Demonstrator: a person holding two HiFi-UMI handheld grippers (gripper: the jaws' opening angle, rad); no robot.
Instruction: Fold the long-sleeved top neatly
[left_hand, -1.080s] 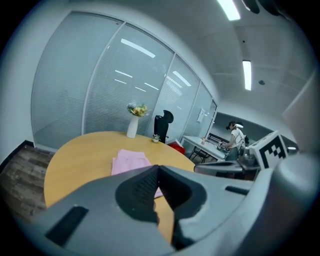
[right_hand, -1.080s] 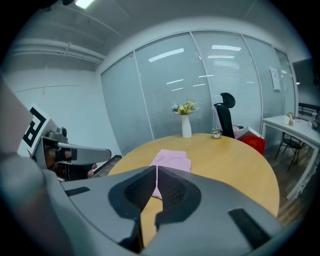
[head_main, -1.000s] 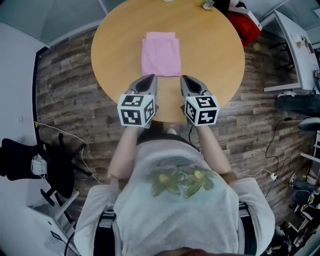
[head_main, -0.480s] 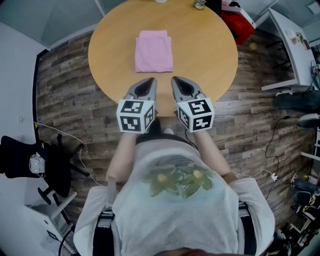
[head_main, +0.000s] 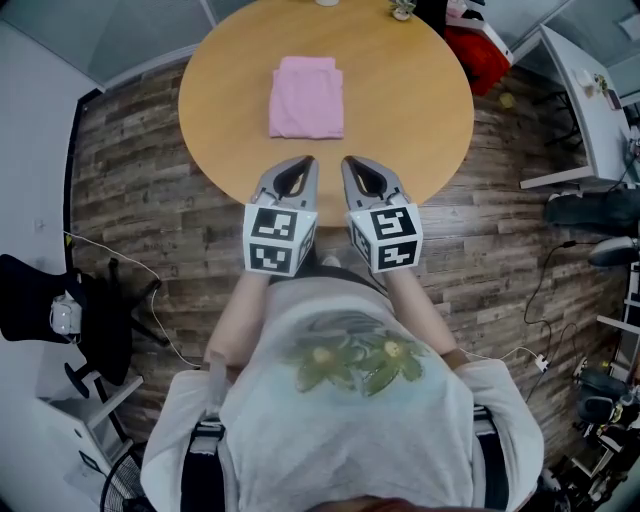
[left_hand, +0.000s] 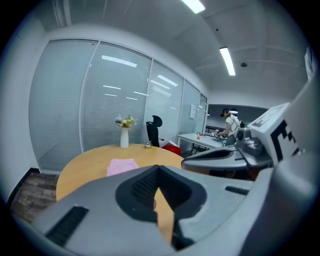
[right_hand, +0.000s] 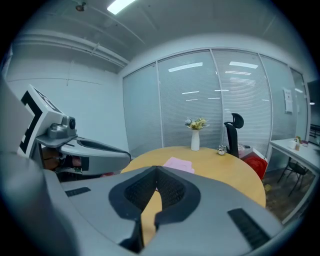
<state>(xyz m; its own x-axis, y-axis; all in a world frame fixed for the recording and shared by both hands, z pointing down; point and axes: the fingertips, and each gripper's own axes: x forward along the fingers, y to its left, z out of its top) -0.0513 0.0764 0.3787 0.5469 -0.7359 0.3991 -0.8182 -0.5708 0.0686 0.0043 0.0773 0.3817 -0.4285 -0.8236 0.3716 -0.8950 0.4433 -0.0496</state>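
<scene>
The pink long-sleeved top (head_main: 307, 97) lies folded into a neat rectangle on the round wooden table (head_main: 410, 100), toward its far middle. It also shows as a pink patch (left_hand: 121, 166) in the left gripper view and as a thin pink patch (right_hand: 178, 164) in the right gripper view. My left gripper (head_main: 304, 163) and right gripper (head_main: 351, 163) hover side by side over the table's near edge, well short of the top. Both are shut with nothing between their jaws.
A white vase with flowers (right_hand: 195, 135) and a small object (right_hand: 220, 149) stand at the table's far edge. A black office chair (right_hand: 233, 131) and a red bag (head_main: 485, 50) are beyond it. A white desk (head_main: 590, 100) is at the right. Wood-plank floor surrounds the table.
Both grippers have drawn back from the folded top toward the person and risen a little. The top stays put on the table.
</scene>
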